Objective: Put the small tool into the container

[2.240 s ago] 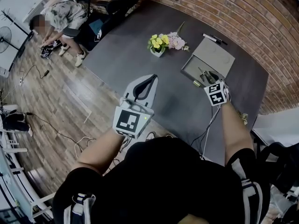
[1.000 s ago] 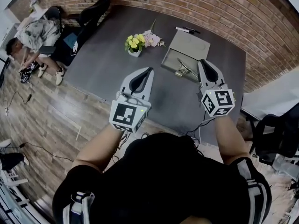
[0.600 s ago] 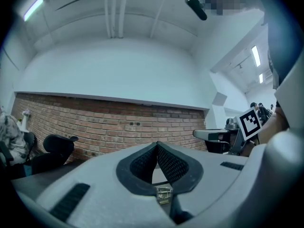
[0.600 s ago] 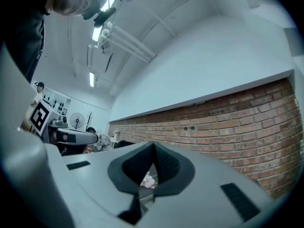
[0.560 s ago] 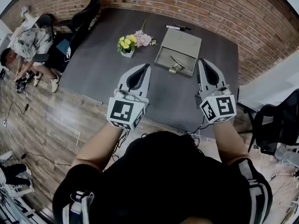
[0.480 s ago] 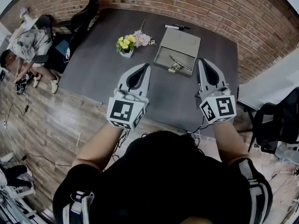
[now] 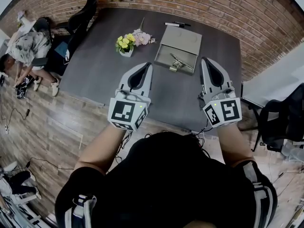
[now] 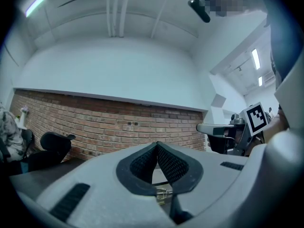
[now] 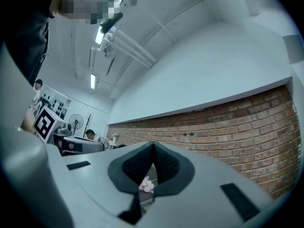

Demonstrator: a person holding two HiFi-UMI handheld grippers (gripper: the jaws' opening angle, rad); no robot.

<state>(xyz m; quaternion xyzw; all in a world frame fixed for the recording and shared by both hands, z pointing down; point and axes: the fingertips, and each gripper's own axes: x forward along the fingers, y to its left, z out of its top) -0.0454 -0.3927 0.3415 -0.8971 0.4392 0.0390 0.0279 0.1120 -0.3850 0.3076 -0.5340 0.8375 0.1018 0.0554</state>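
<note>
A shallow grey tray-like container [image 7: 185, 38] lies on the dark table [image 7: 104, 61] near its far edge. Small metal tools [image 7: 179, 62] rest at the container's near end. My left gripper [image 7: 144, 65] is held above the table's near side, left of the container, jaws shut and empty. My right gripper [image 7: 205, 61] hovers to the right of the container, jaws shut with nothing between them. In the left gripper view the tips [image 8: 157, 146] meet, and a bit of the metal tool [image 8: 164, 192] shows through the gap below. In the right gripper view the tips [image 9: 153, 146] also meet.
A small pot of yellow and pink flowers [image 7: 128, 40] stands left of the container. Two markers [image 7: 176, 24] lie at the table's far edge by the brick wall. A black chair [image 7: 80, 14] stands at the far left corner, and a person [image 7: 26, 46] sits on the floor beyond.
The right gripper, earlier down at the container with its jaws apart, has risen clear and shut. The head view has shifted, so the table sits more centred. The left gripper holds its pose.
</note>
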